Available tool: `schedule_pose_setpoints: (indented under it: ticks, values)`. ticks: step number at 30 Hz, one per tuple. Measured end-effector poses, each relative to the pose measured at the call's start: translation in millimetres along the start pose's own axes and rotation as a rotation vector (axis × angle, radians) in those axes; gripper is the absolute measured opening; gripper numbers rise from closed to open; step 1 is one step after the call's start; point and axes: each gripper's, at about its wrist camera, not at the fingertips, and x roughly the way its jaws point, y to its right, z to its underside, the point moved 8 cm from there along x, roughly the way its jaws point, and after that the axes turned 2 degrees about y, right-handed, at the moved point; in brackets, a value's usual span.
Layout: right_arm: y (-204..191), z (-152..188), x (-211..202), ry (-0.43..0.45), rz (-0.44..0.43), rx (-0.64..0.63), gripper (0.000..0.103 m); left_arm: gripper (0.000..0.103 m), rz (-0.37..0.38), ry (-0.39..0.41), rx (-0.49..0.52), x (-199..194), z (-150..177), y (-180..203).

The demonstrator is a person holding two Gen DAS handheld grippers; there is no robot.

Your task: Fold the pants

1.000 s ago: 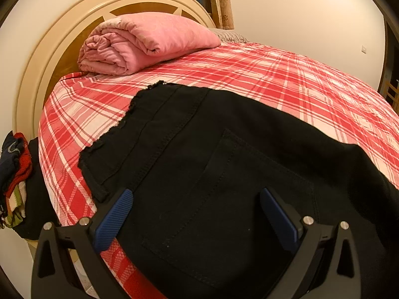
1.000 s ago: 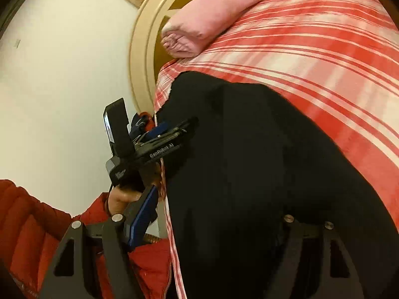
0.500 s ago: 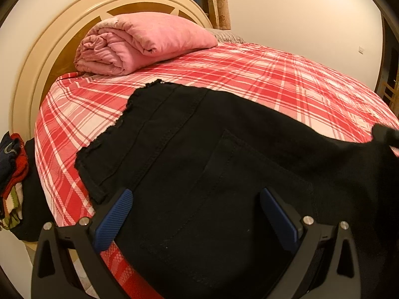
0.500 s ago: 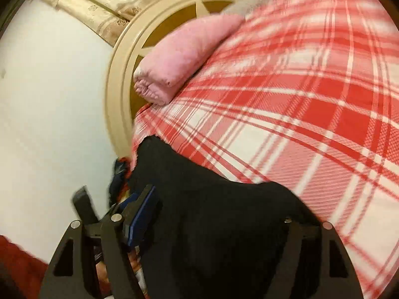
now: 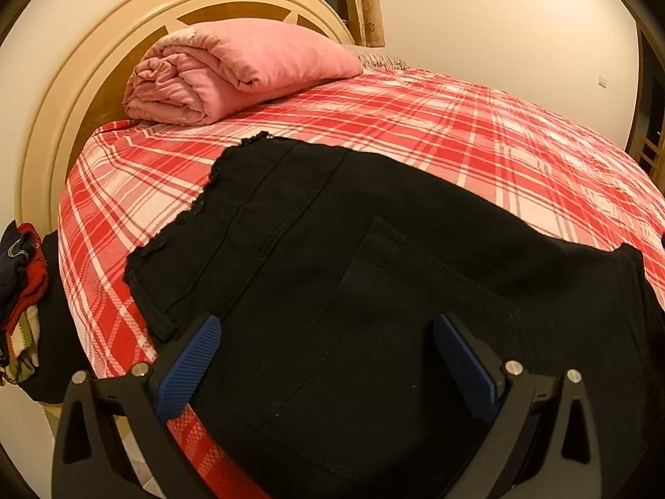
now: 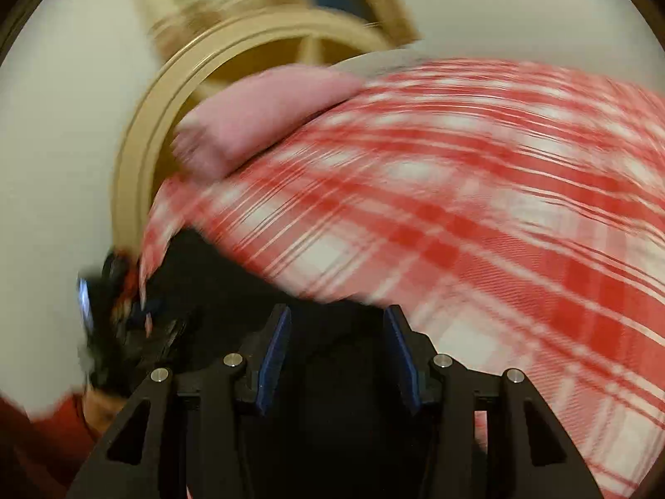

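Observation:
Black pants (image 5: 341, 282) lie flat on the red plaid bed (image 5: 478, 133), waistband toward the headboard, a back pocket facing up. My left gripper (image 5: 328, 349) is wide open and hovers just over the pocket area near the bed's front edge, holding nothing. In the blurred right wrist view my right gripper (image 6: 338, 345) is partly open, its blue pads (image 6: 274, 349) a hand's width apart, over black pants fabric (image 6: 332, 395). I cannot tell whether fabric lies between its jaws. The left gripper shows blurred at the left of that view (image 6: 120, 332).
A rolled pink quilt (image 5: 232, 70) lies at the head of the bed against the cream round headboard (image 5: 62, 95). A pile of clothes (image 5: 20, 303) sits beside the bed at the left. White walls stand behind.
My right gripper has swung fast from pointing left along the pants to facing the headboard, and its jaws have narrowed from wide open. My left gripper has barely moved.

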Motion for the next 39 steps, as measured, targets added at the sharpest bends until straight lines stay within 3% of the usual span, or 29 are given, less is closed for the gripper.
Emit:
schedule_pose_setpoints:
  ticks: [2, 4, 5, 6, 7, 9, 10, 11, 14, 19, 24, 29, 30, 31, 32, 36, 39]
  values:
    - [-16, 13, 26, -0.076, 0.035, -0.089, 0.037, 0.103, -0.002, -0.006, 0.004, 0, 0, 0]
    - [-8, 28, 51, -0.164, 0.108, -0.125, 0.012, 0.103, -0.001, -0.019, 0.006, 1, -1, 0]
    - [4, 30, 57, -0.176, 0.166, -0.139, 0.007, 0.103, 0.000, -0.023, 0.006, 1, -1, 0]
    - [15, 25, 57, -0.145, 0.201, -0.144, 0.013, 0.103, 0.003, -0.030, 0.005, 1, -1, 0]
    - [32, 15, 58, -0.118, 0.233, -0.104, 0.026, 0.103, 0.002, -0.032, 0.007, 1, -1, 0]
    - [56, 4, 52, -0.077, 0.280, 0.000, 0.027, 0.103, 0.002, -0.030, 0.017, 1, -1, 2]
    - [68, -2, 44, -0.046, 0.368, 0.017, 0.027, 0.103, -0.002, -0.029, 0.024, 1, -2, 3]
    - [72, -5, 35, -0.018, 0.384, 0.027, 0.027, 0.103, -0.006, -0.028, 0.028, 1, -3, 4]
    - [55, 1, 11, -0.002, 0.235, 0.084, 0.027, 0.103, 0.002, -0.031, 0.032, 1, -4, 5]
    - [29, 50, -26, -0.049, 0.252, -0.046, 0.029, 0.103, 0.026, -0.028, 0.046, -1, -4, 4]
    - [44, 78, -27, -0.132, 0.356, -0.141, 0.030, 0.103, 0.050, -0.018, 0.029, -9, -5, 4]
    - [48, 82, -20, -0.148, 0.300, -0.173, 0.030, 0.103, 0.059, 0.019, 0.030, -22, -14, 4]
    - [48, 82, -19, -0.159, 0.302, -0.186, 0.025, 0.103, 0.058, 0.031, 0.034, -27, -17, 3]
    - [48, 82, -19, -0.165, 0.298, -0.181, 0.006, 0.103, 0.053, 0.045, 0.038, -30, -22, 1]
    - [45, 82, -19, -0.176, 0.279, -0.171, 0.006, 0.103, 0.046, 0.056, 0.041, -33, -25, -1]
    - [38, 75, -25, -0.134, 0.389, -0.266, 0.005, 0.103, -0.002, 0.108, 0.017, -42, -44, -20]
    - [50, 61, -31, -0.095, 0.458, -0.245, 0.001, 0.103, -0.031, 0.136, -0.017, -47, -55, -37]
